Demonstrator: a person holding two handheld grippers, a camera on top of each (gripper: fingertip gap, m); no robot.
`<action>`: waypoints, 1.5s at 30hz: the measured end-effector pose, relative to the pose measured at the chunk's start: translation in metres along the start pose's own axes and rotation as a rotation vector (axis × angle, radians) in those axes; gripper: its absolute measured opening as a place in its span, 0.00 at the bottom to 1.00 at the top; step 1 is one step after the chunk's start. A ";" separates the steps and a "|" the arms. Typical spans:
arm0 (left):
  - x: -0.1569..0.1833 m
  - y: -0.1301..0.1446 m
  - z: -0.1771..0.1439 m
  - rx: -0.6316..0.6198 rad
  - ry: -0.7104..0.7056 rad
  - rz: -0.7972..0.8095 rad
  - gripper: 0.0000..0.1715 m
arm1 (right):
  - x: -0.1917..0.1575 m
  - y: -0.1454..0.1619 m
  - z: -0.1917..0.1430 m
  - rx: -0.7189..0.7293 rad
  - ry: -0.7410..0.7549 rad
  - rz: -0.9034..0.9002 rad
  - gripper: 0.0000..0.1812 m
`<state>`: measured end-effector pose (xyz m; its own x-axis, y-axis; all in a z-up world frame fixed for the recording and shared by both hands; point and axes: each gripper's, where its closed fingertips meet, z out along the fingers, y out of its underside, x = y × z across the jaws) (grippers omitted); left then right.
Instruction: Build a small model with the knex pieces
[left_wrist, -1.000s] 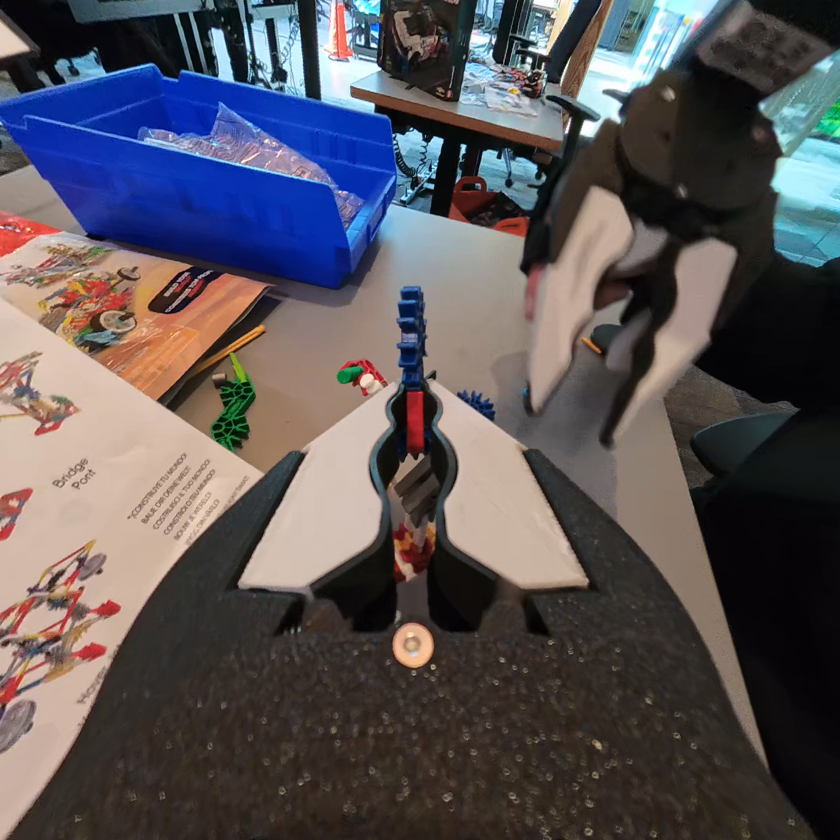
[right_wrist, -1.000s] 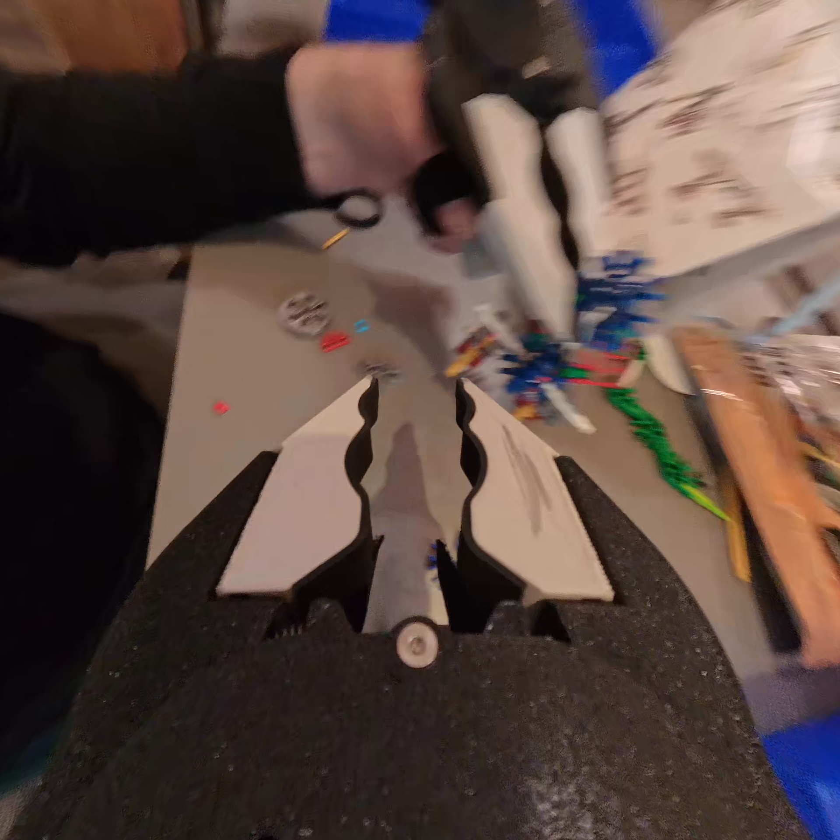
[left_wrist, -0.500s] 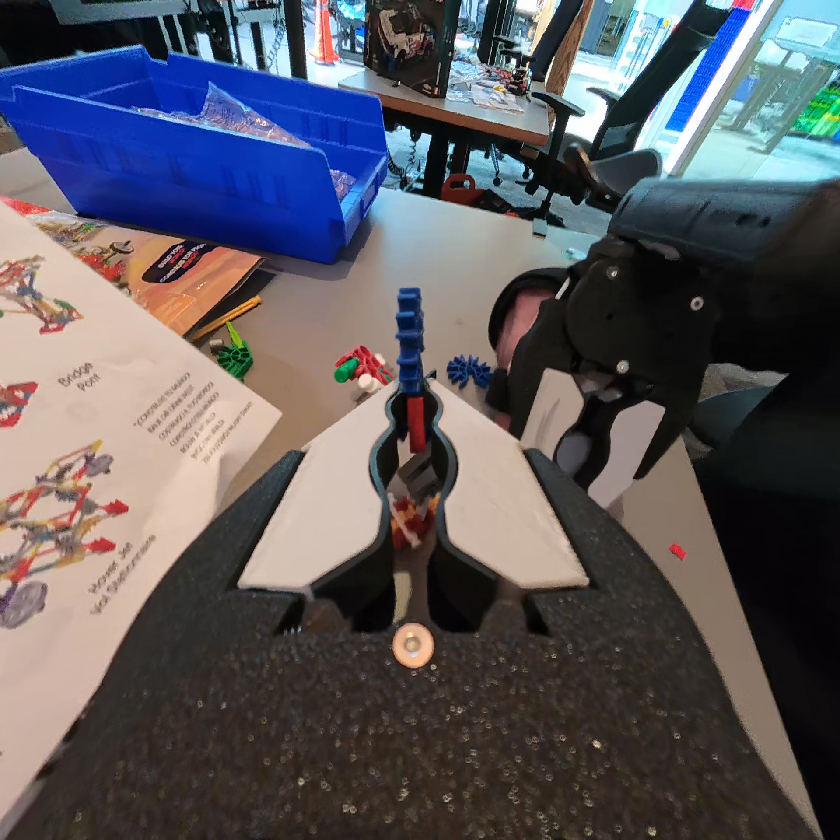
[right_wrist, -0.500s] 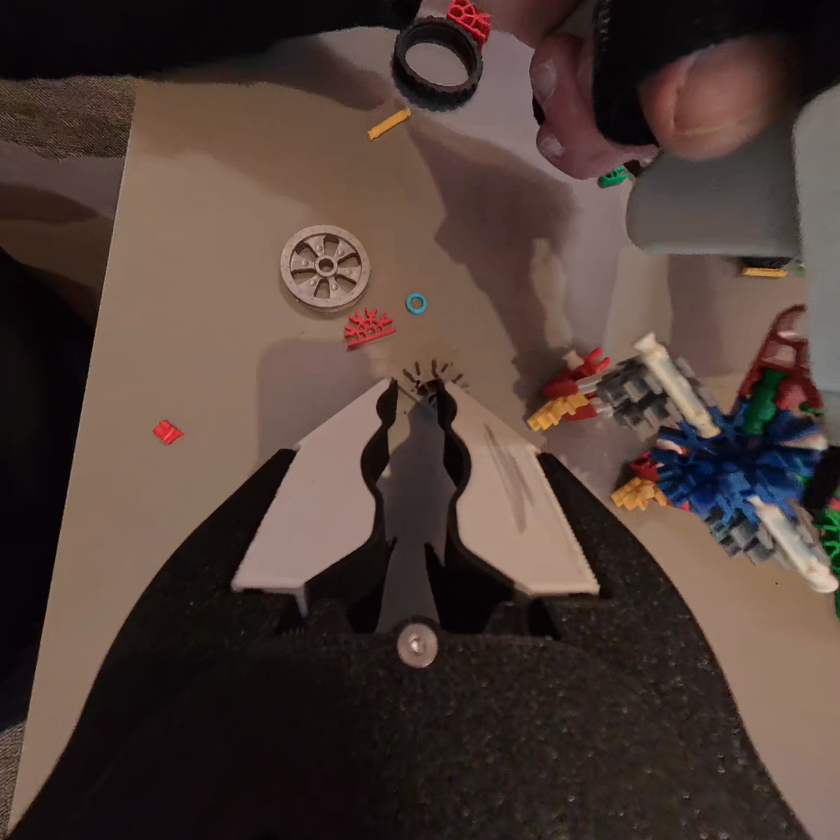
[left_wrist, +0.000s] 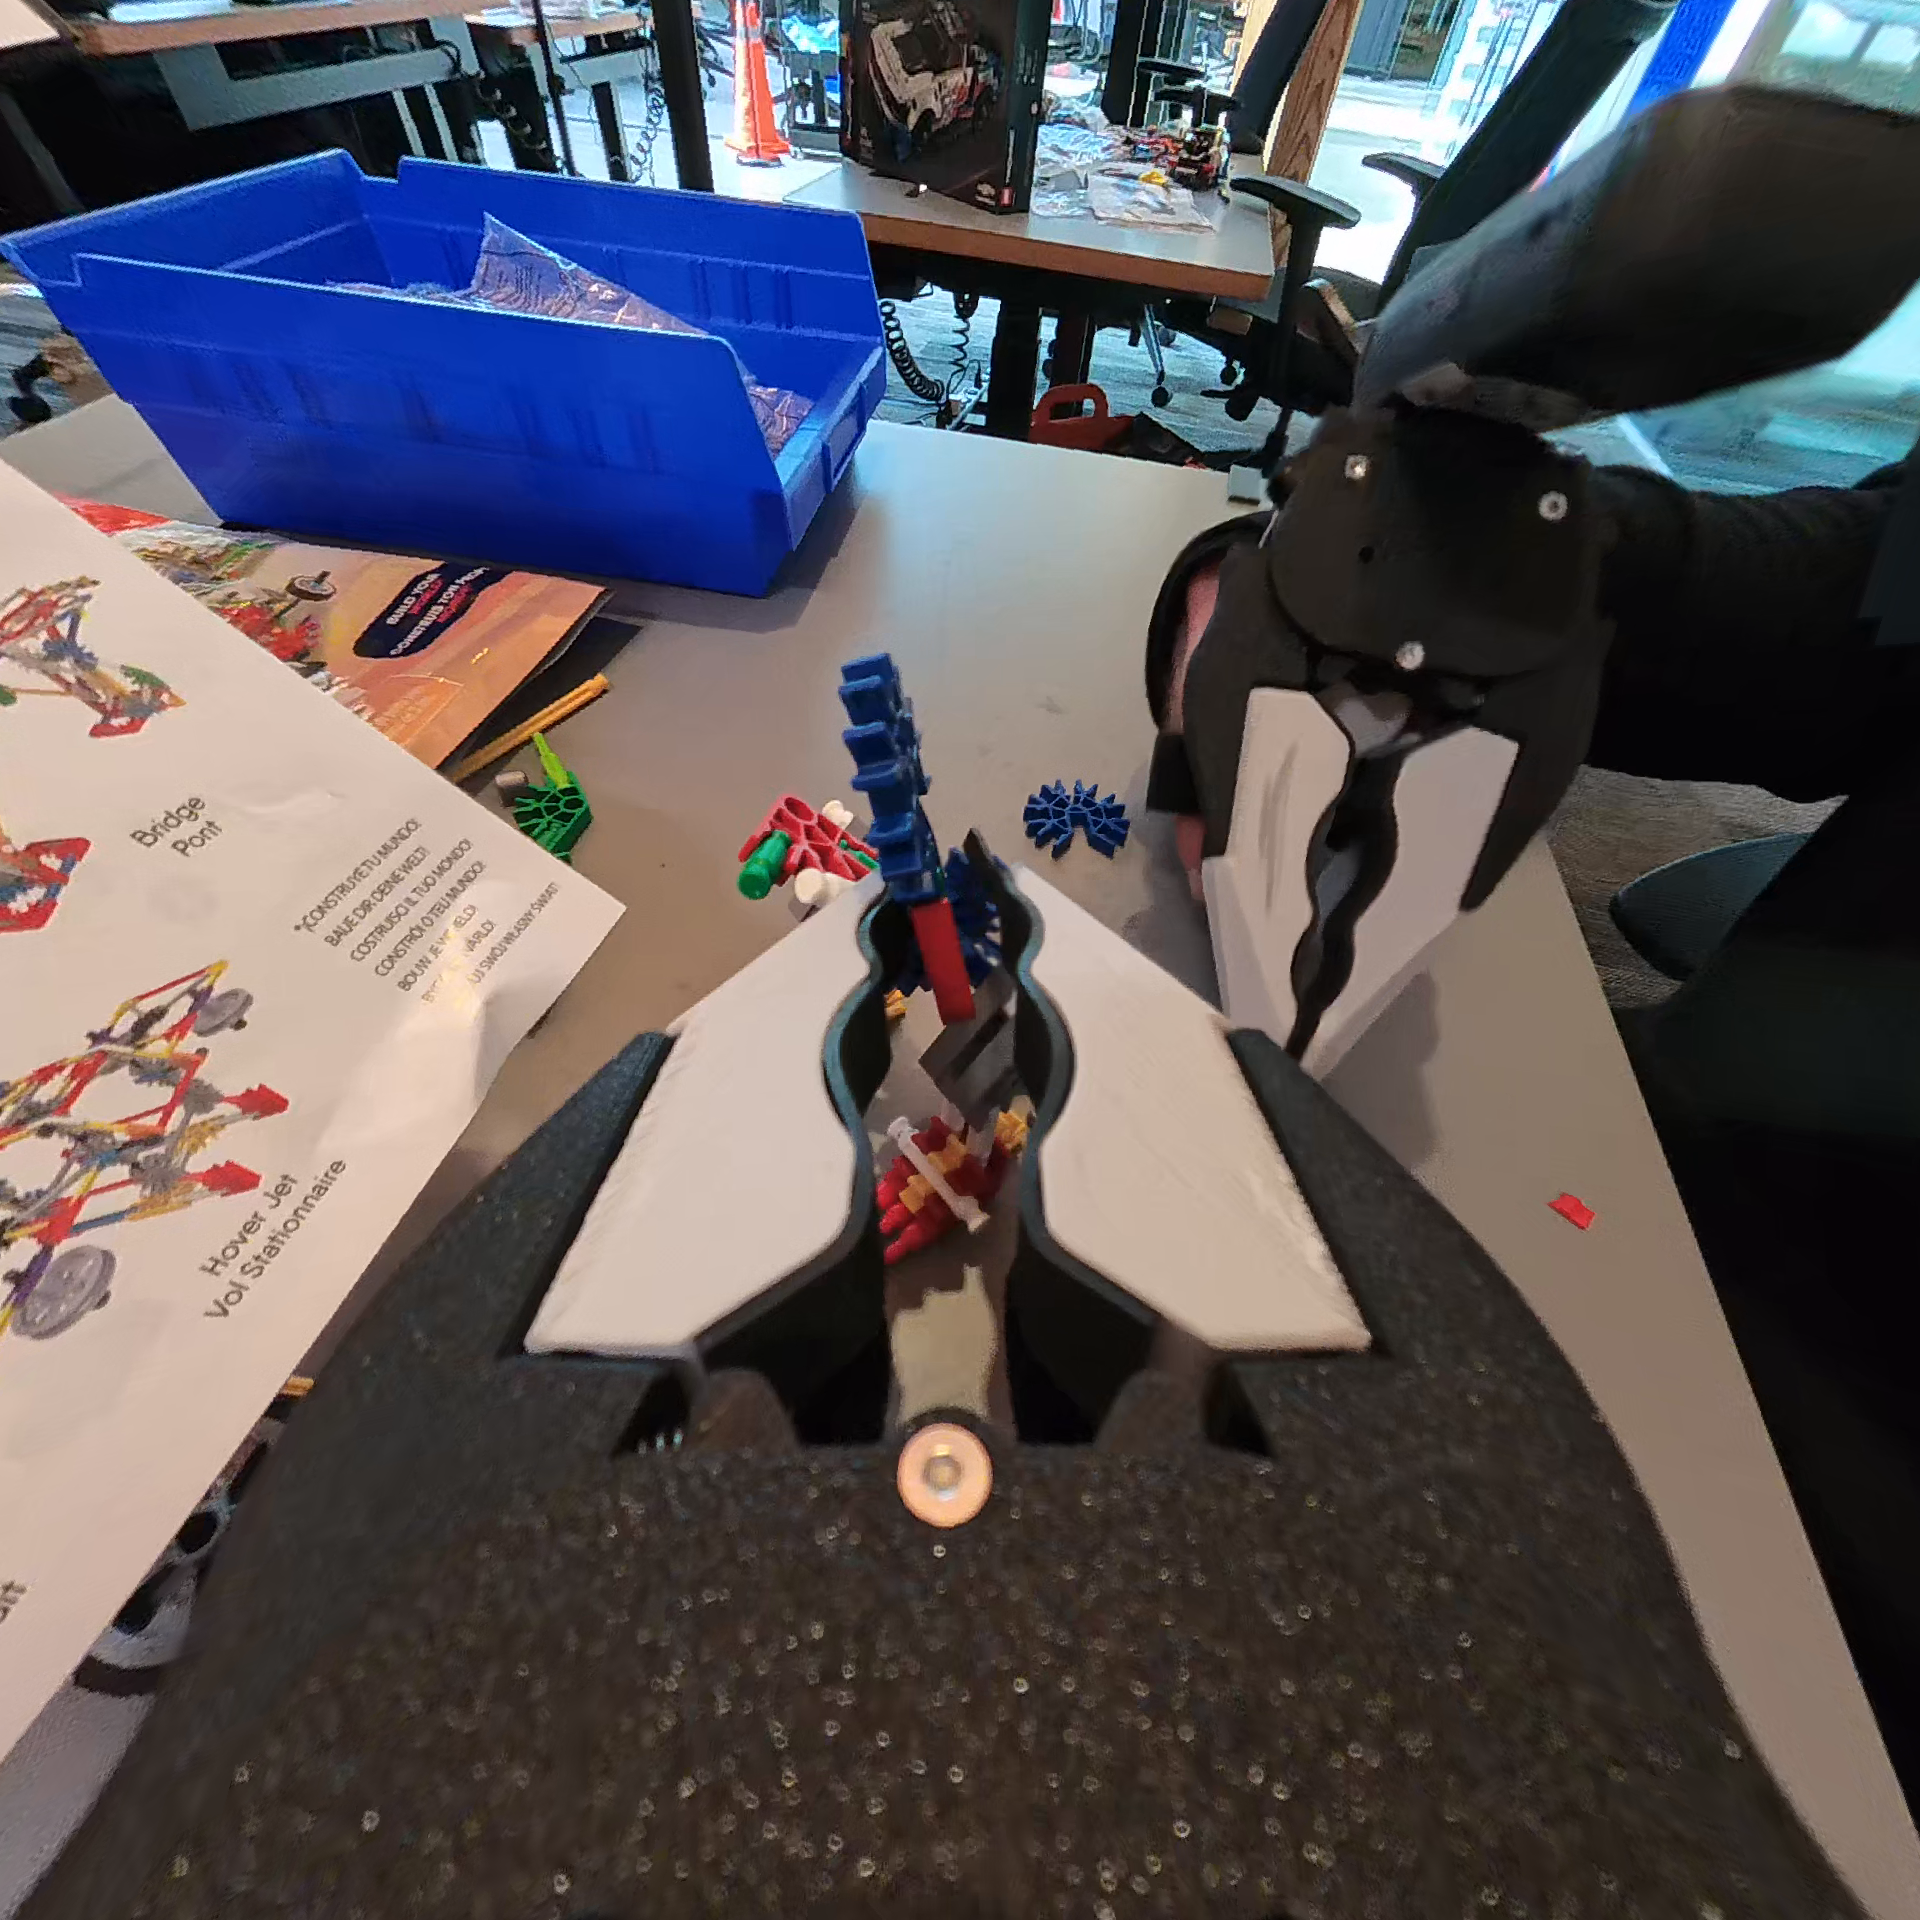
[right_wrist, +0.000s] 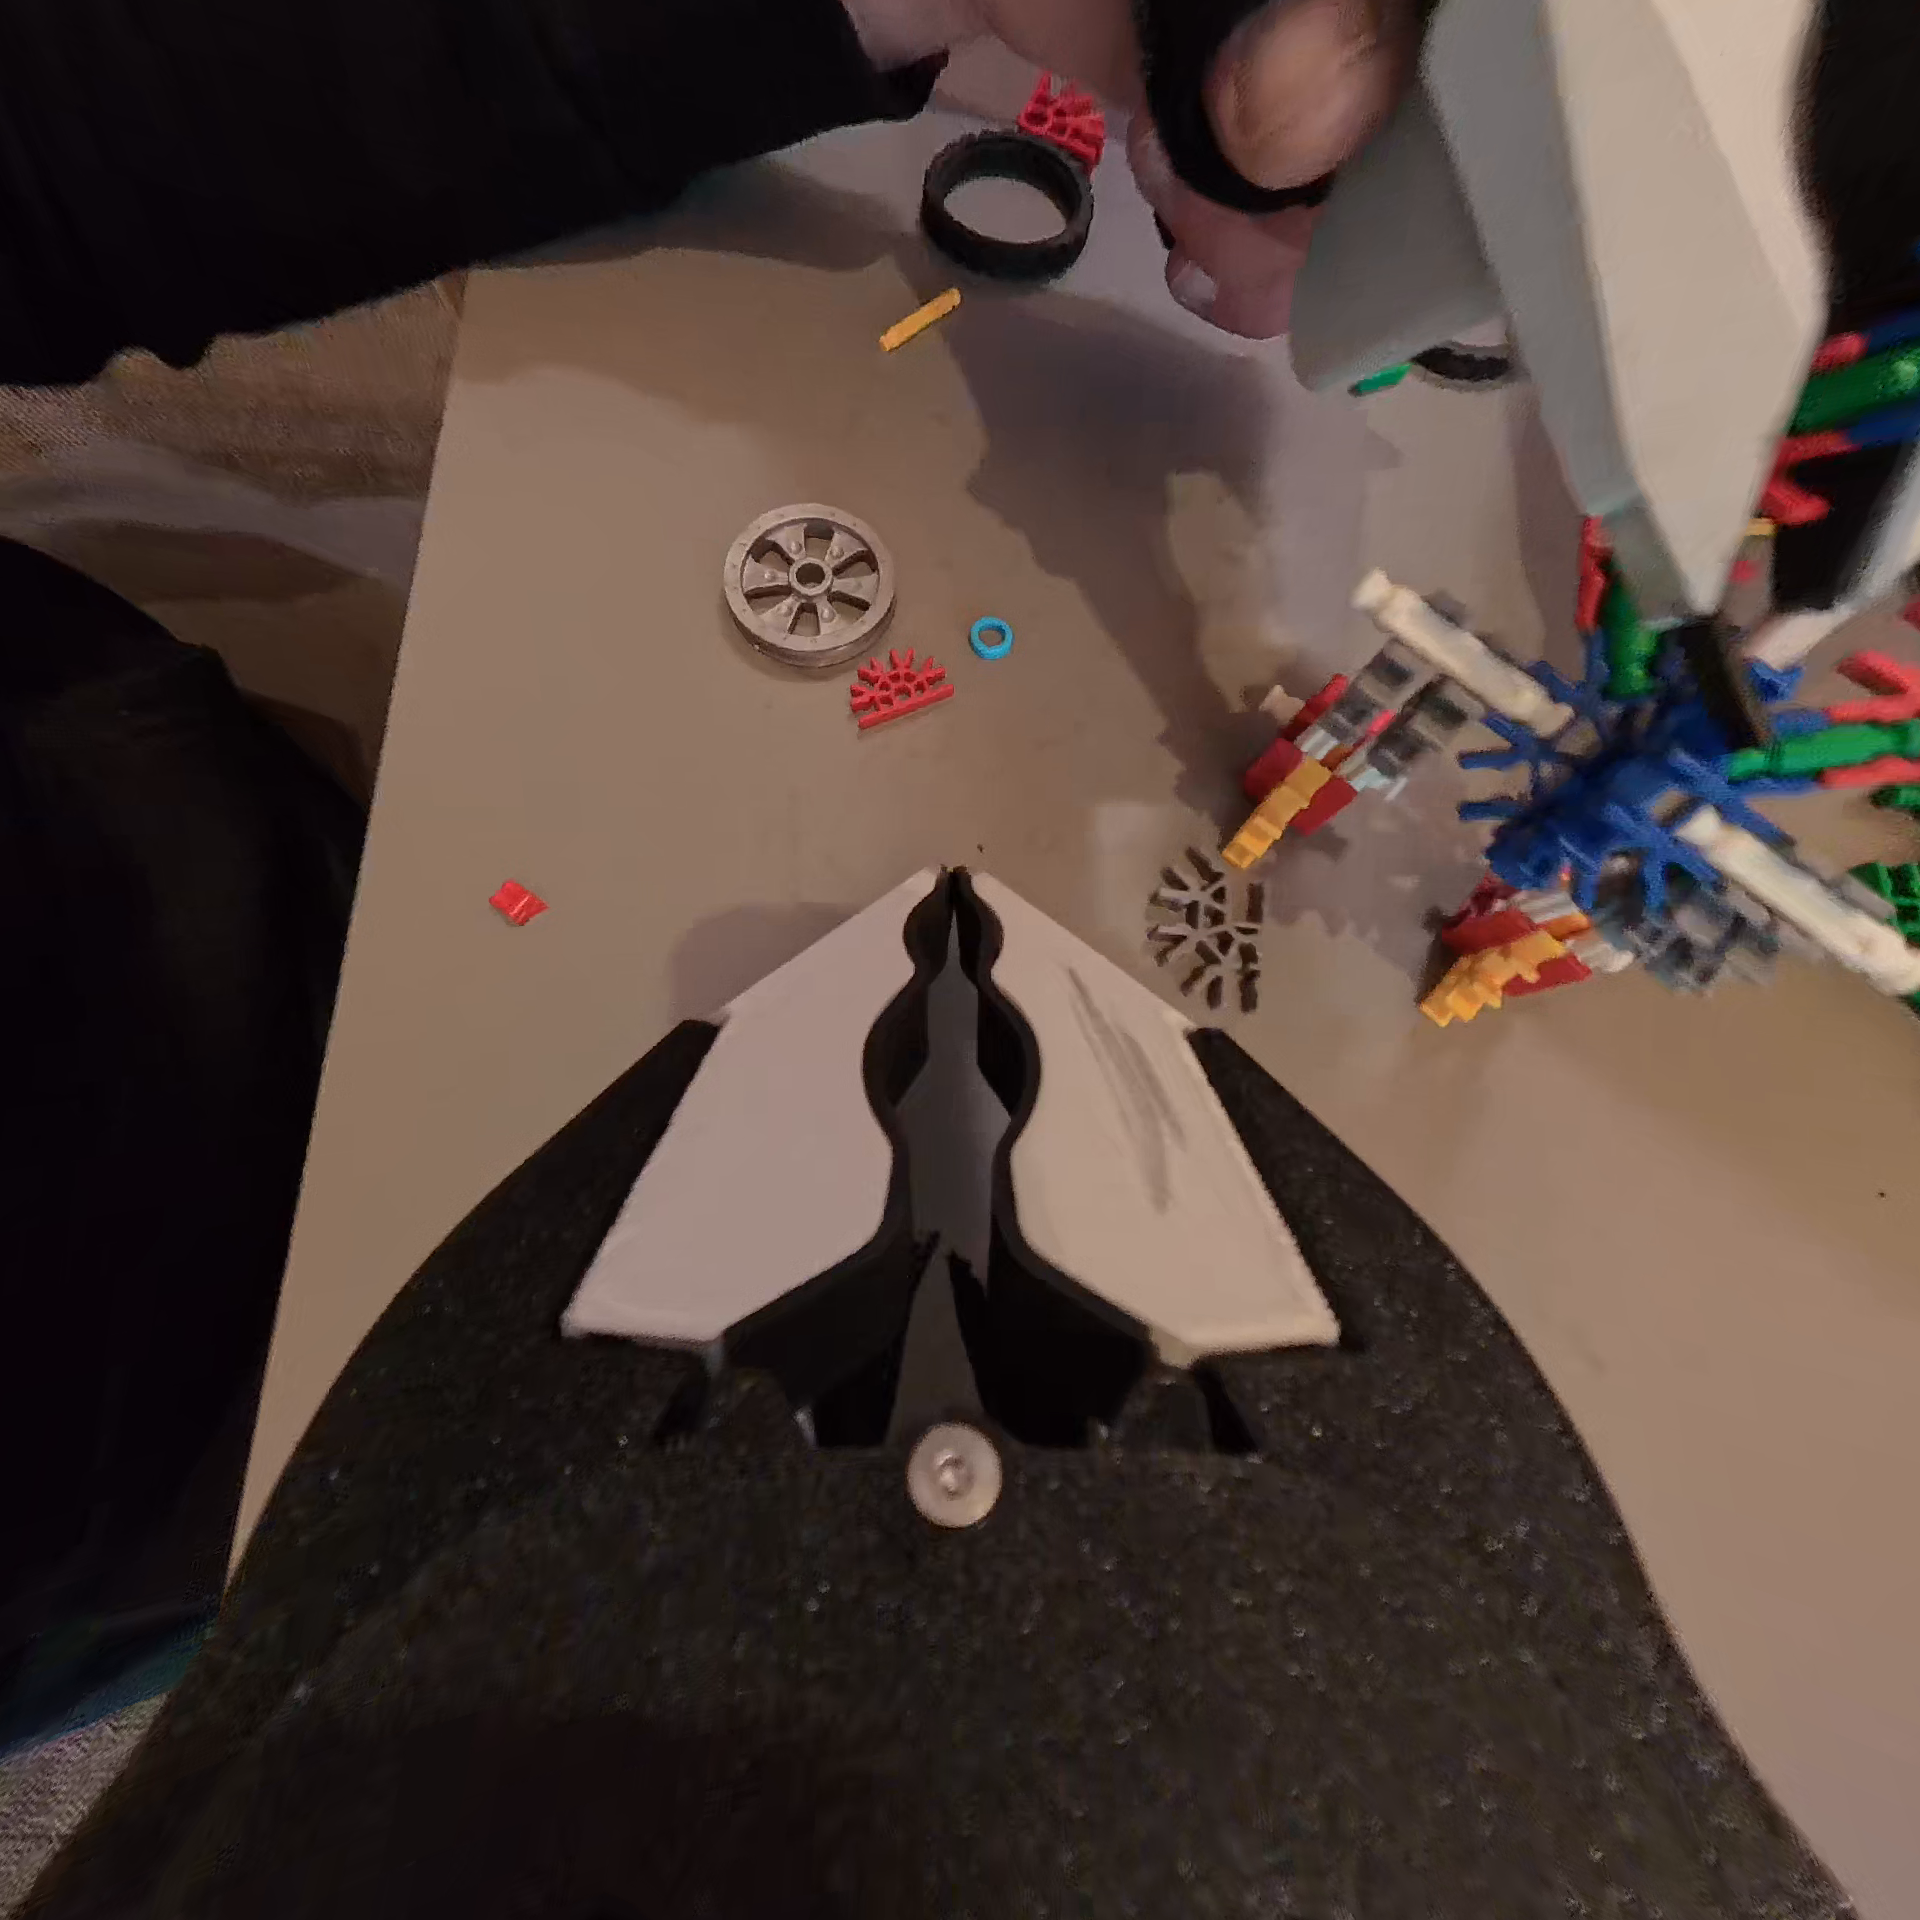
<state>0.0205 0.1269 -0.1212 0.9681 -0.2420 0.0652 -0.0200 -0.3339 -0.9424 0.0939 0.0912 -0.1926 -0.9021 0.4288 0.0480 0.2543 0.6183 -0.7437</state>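
Note:
My left gripper (left_wrist: 935, 894) is shut on a toy model of plastic rods and connectors (left_wrist: 883, 769), with blue, red and grey parts standing up between its fingers. In the right wrist view the model (right_wrist: 1621, 810) hangs from that gripper's white fingers (right_wrist: 1621, 312) at the upper right. My right gripper (right_wrist: 954, 878) is shut with its tips touching, low over the table, and I see nothing in it. A grey snowflake connector (right_wrist: 1205, 940) lies just right of its tips. The right gripper also shows in the left wrist view (left_wrist: 1311, 1029), pointing down at the table.
On the table lie a grey wheel (right_wrist: 808, 584), a red half connector (right_wrist: 900, 686), a light blue ring (right_wrist: 990, 637), a black tyre (right_wrist: 1006, 208), a yellow rod (right_wrist: 920, 319) and a small red piece (right_wrist: 516, 902). A blue bin (left_wrist: 468, 353), an instruction sheet (left_wrist: 208, 987), a green connector (left_wrist: 556, 805) and a blue connector (left_wrist: 1075, 819) lie beyond. The gap from one gripper's tips to the other's is roughly 11 cm. My right gripper is the nearer one to the grey wheel (right_wrist: 808, 584): about 8 cm, against 15 cm.
My right gripper came down to the table and went from open to shut; the grey connector now lies to the right of its tips. My left gripper keeps its hold on the model.

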 end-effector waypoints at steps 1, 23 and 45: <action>-0.001 0.000 -0.001 -0.001 -0.009 0.001 0.08 | 0.003 0.000 -0.005 0.015 0.002 0.024 0.00; -0.016 0.003 -0.016 -0.032 -0.135 0.051 0.16 | 0.045 0.016 0.005 -0.108 0.068 0.056 0.11; 0.044 -0.047 -0.047 0.153 -0.116 0.418 0.17 | 0.040 -0.081 -0.081 0.636 -0.383 0.310 0.11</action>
<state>0.0522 0.0886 -0.0587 0.9066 -0.2205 -0.3597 -0.3860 -0.0888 -0.9182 0.0655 0.1113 -0.0764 -0.9092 0.1922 -0.3693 0.3698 -0.0349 -0.9285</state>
